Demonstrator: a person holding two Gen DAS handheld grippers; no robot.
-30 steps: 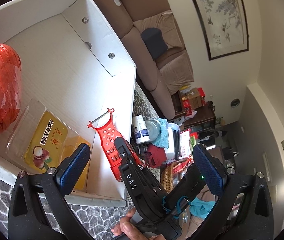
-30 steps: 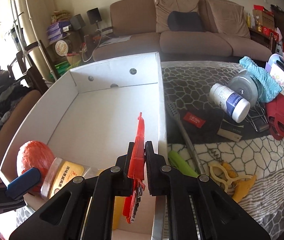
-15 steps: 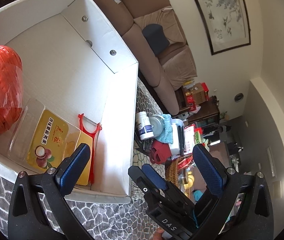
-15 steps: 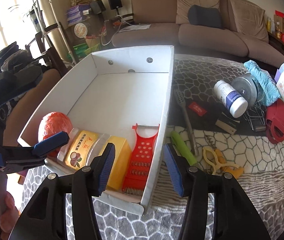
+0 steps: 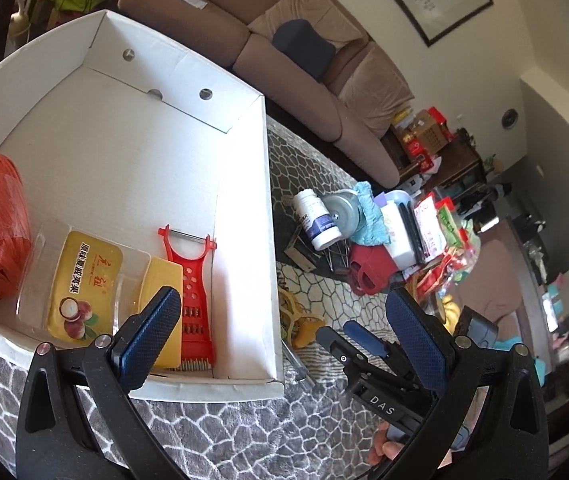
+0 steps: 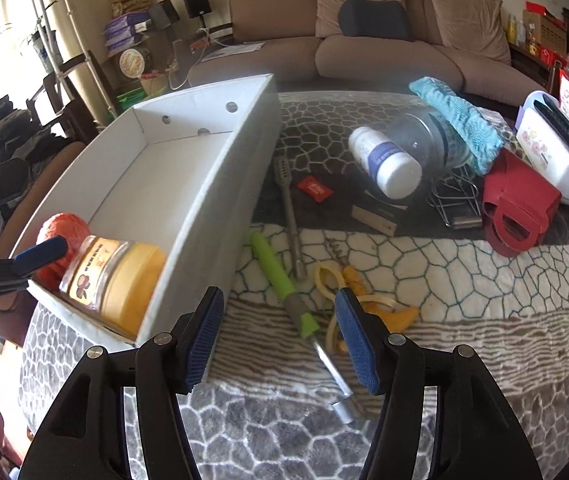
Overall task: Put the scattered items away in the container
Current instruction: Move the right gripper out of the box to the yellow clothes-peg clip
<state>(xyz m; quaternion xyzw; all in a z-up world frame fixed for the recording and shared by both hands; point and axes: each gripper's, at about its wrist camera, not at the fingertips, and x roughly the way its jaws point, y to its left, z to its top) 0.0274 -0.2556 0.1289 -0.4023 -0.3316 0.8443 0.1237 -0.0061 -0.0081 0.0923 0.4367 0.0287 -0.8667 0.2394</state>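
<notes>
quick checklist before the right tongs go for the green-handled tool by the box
1. Right tongs empty: ok, nothing between them, and they are opening.
2. Green-handled tool out in the open: ok, it lies flat on the blanket outside the white box.
3. Room around the tool: not ok, the yellow peeler lies right beside its lower end and a metal brush beside its top.
4. Red grater settled in the box: ok, it lies flat beside the yellow lid.
5. Left tongs out of the way: ok, open, empty, above the box's near corner.
</notes>
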